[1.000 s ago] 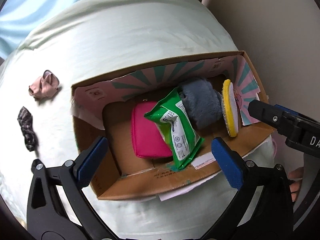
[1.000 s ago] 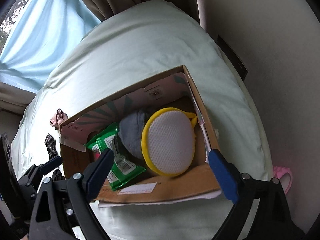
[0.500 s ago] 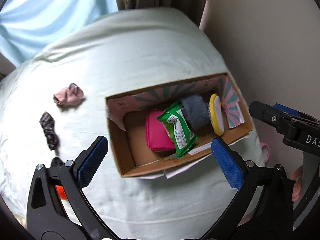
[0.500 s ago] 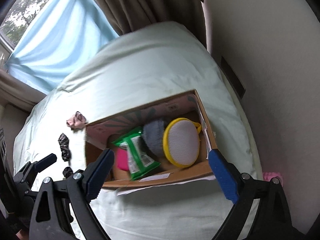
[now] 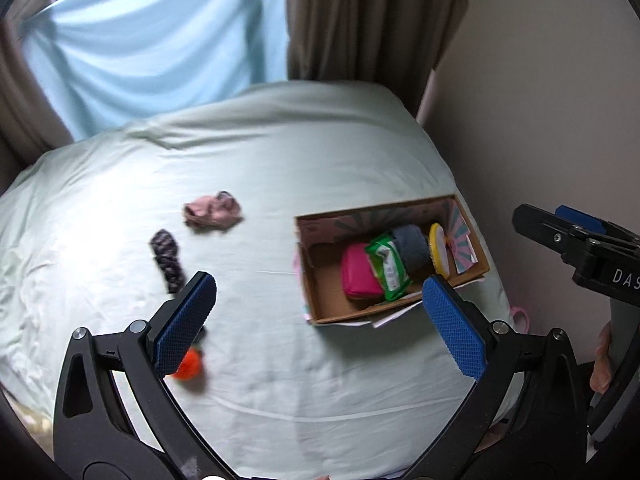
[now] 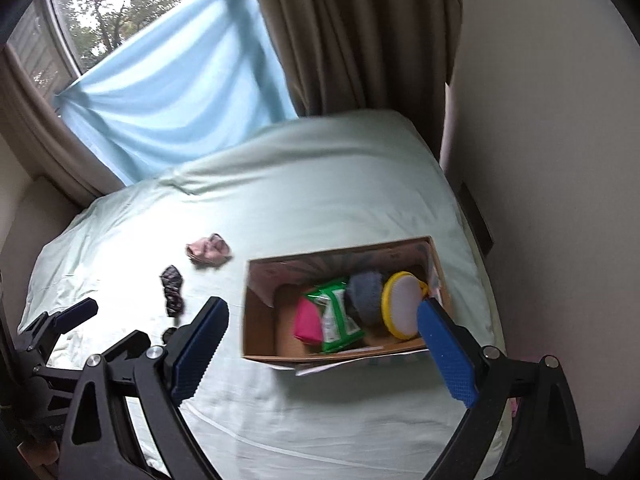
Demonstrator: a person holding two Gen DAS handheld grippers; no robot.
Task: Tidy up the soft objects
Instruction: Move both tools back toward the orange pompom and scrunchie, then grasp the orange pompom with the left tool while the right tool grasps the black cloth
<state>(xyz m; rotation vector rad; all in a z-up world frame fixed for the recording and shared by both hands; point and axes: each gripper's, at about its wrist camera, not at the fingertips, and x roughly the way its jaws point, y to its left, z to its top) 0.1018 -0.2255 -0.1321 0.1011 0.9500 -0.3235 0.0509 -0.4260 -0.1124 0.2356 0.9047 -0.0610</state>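
Observation:
A cardboard box (image 5: pixel 320 300) (image 6: pixel 256 332) lies on the pale green bed (image 5: pixel 280 168). It holds a pink pouch (image 5: pixel 358 276) (image 6: pixel 306 320), a green wipes pack (image 5: pixel 388 266) (image 6: pixel 334 314), a grey fuzzy item (image 5: pixel 412 246) (image 6: pixel 364 292) and a yellow-rimmed round pad (image 5: pixel 437 246) (image 6: pixel 402 304). Left of the box lie a pink scrunchie (image 5: pixel 212 212) (image 6: pixel 208 250), a dark patterned scrunchie (image 5: pixel 168 254) (image 6: pixel 173 288) and an orange item (image 5: pixel 188 366). My left gripper (image 5: pixel 320 320) and right gripper (image 6: pixel 320 344) hover high above, both open and empty.
A wall runs along the bed's right side (image 5: pixel 540 120). Brown curtains (image 5: pixel 360 20) and a light blue cloth (image 5: pixel 160 40) hang behind the bed. A pink object (image 5: pixel 520 316) sits in the gap by the wall. A hand (image 5: pixel 602 364) holds the other gripper at right.
Both grippers have risen and pulled back from the box, so it looks much smaller and more of the bed, curtains and window show. The orange item has come into view.

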